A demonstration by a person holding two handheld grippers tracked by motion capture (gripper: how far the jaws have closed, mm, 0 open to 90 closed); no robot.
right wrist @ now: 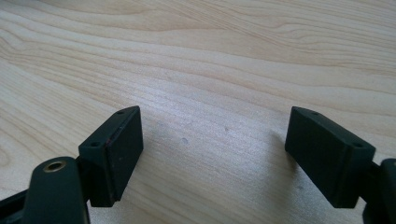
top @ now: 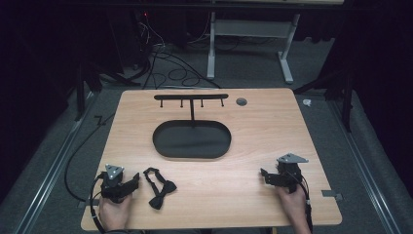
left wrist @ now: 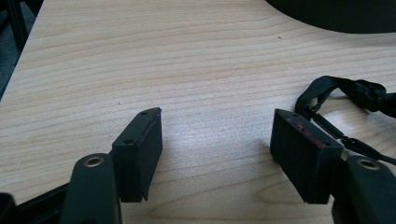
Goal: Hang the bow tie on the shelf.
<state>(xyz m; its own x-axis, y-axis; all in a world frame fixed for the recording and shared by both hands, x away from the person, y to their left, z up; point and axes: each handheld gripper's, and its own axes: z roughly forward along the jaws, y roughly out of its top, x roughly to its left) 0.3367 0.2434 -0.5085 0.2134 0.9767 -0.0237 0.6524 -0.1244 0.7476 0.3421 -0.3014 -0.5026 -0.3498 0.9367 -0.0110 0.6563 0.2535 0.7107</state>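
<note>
Two hand-held black tongs rest low at the near edge of the pale wood-grain table [top: 272,126], one at each near corner. Left tongs [top: 130,184]: jaws spread wide, bare wood between them, nothing gripped; seen again in the left gripper view [left wrist: 217,149]. Right tongs [top: 265,176]: jaws likewise wide apart over bare wood, nothing between them, confirmed in the right gripper view [right wrist: 215,149].

Black fabric bow tie with thin neck strap [top: 159,187] lies flat on the table just beside the left tongs, on their inner side, near the front edge. Strap loop points away from the person; bow end lies nearer the person. In the left gripper view the strap and its small clasp [left wrist: 341,112] run just past the outer face of the jaw at the right of that view; touching or not, cannot tell.

Farther back, at table centre: black oval tray [top: 191,140], well apart from the bow tie. A thin post rises from its far rim and carries a black horizontal bar with small hanging pegs [top: 191,97]. Small grey round cap [top: 241,101] sits in the table surface near the far edge.
</note>
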